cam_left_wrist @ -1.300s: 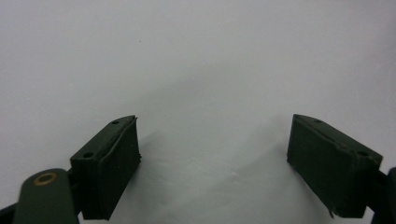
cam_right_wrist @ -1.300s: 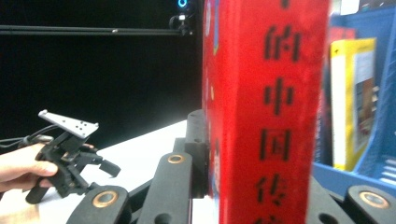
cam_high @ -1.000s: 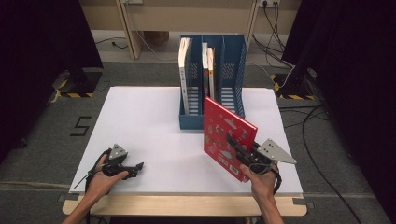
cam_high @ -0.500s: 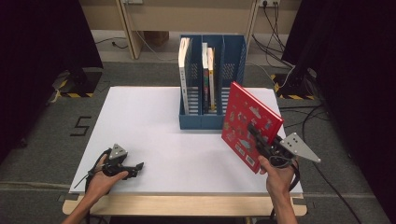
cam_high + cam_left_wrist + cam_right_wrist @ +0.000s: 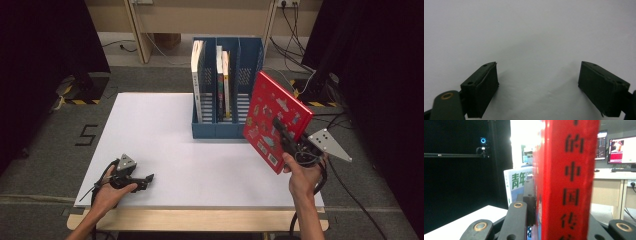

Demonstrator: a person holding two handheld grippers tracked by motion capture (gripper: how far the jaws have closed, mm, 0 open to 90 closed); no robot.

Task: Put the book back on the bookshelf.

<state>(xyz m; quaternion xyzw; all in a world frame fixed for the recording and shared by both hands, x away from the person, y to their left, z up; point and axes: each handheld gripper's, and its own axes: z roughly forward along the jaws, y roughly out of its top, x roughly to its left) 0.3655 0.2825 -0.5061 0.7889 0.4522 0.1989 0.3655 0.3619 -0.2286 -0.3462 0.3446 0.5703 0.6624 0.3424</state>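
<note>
A red book (image 5: 272,117) with small pictures on its cover hangs tilted in the air at the table's right, just right of the blue file rack (image 5: 227,127). My right gripper (image 5: 286,136) is shut on its lower edge; in the right gripper view the red spine (image 5: 571,180) with black characters stands between the jaws. My left gripper (image 5: 145,178) rests on the white table (image 5: 160,135) near the front left, open, with bare table between its pads (image 5: 485,87).
The rack has three slots: a white book (image 5: 196,82) stands in the left one, two thin books (image 5: 222,80) in the middle one, and the right slot (image 5: 250,70) looks free. Cables lie on the floor at the right.
The right gripper has lifted the red book up and to the right, away from the table, tilting it. The left gripper has stayed in place.
</note>
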